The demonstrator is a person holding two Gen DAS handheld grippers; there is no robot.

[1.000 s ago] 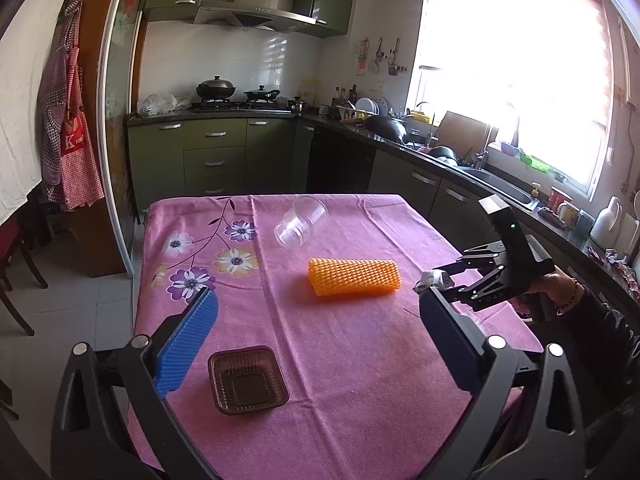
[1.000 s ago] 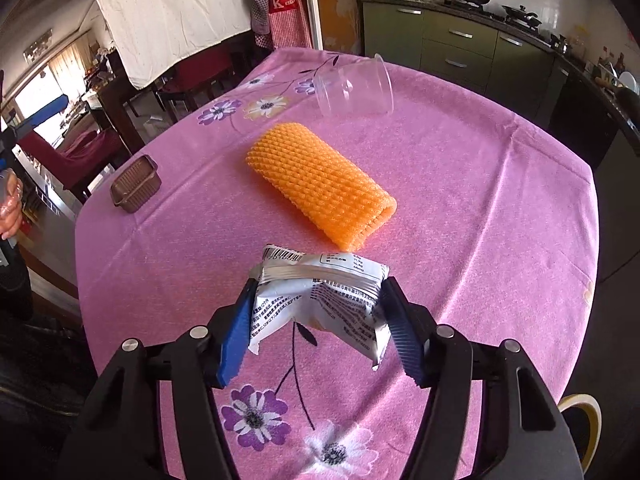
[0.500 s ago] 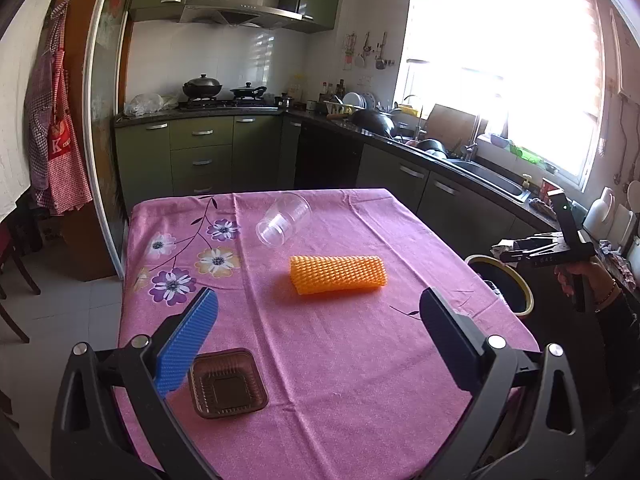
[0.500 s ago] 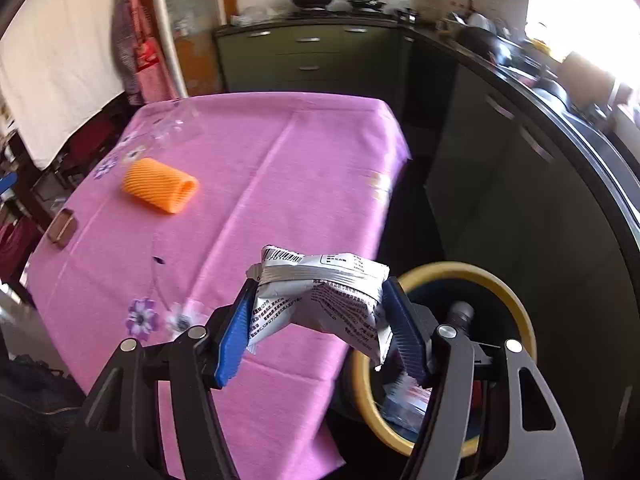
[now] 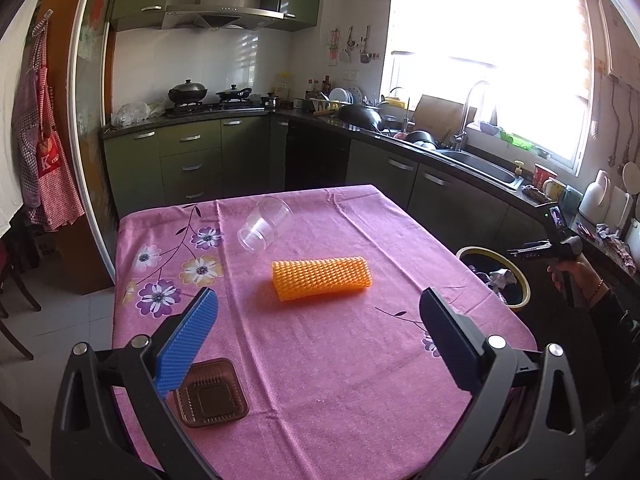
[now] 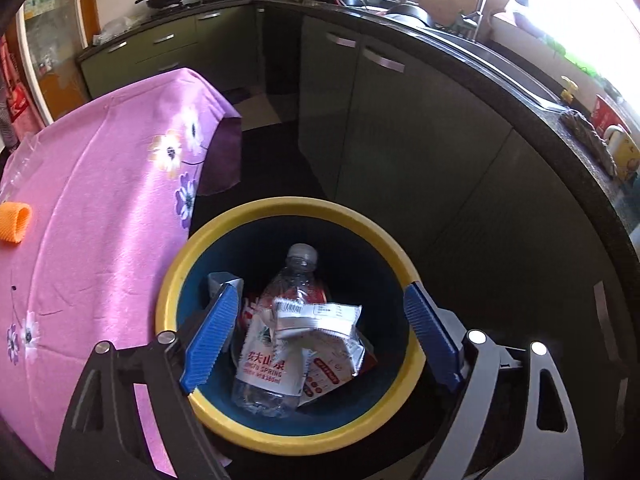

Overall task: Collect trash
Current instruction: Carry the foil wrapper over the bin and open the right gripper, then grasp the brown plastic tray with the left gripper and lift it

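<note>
My right gripper (image 6: pixel 320 336) is open and empty, held over a yellow-rimmed trash bin (image 6: pixel 240 216). The silver snack wrapper (image 6: pixel 320 316) lies inside the bin on a plastic water bottle (image 6: pixel 280 320) and other packets. My left gripper (image 5: pixel 316 344) is open and empty above the near part of the pink table (image 5: pixel 340 360). On the table lie an orange foam net sleeve (image 5: pixel 322 278), a clear plastic cup (image 5: pixel 264 228) on its side, and a brown plastic tray (image 5: pixel 212 396) by my left finger. The bin (image 5: pixel 494 276) and right gripper (image 5: pixel 544 240) show at the table's right.
Green kitchen cabinets and a dark counter (image 6: pixel 480 92) run close behind the bin. The sink and dishes (image 5: pixel 472 156) sit under the bright window. The table's corner (image 6: pixel 208 120) hangs just left of the bin. An apron (image 5: pixel 44 168) hangs at the far left.
My right gripper carried the silver wrapper from the table to the bin, opened, and the wrapper dropped inside. My left gripper stayed open over the table's near edge, drifting slightly.
</note>
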